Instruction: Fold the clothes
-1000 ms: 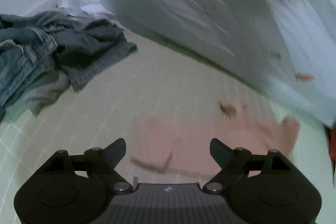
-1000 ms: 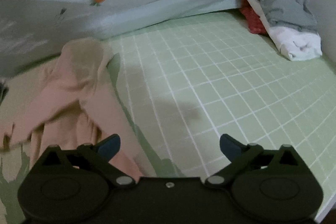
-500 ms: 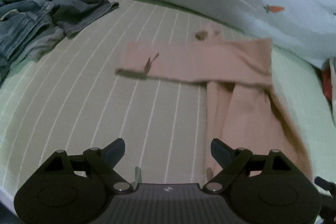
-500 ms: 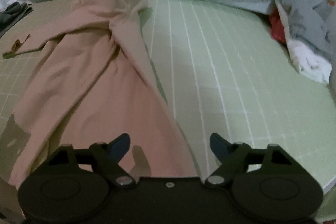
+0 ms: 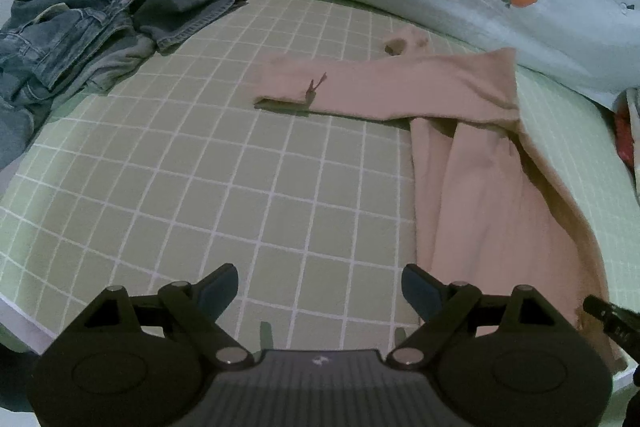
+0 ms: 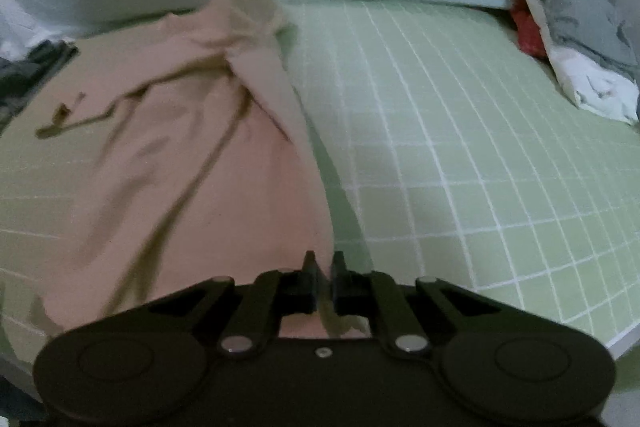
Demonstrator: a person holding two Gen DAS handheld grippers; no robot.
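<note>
Half a second ago the right tool (image 6: 323,263) stood with fingers wide apart; they are now clamped on the near hem of the pink garment (image 6: 192,155), at 6 o'clock in its view. The garment lies on the green checked bed sheet (image 5: 200,187), its sleeve stretched toward 10 o'clock. The left tool (image 5: 320,287) stays spread apart over bare sheet. Jeans (image 5: 68,39) at 10 o'clock are cut off by the frame edge. The right wrist view is blurred; the red item (image 6: 528,31) at 2 o'clock is half hidden.
</note>
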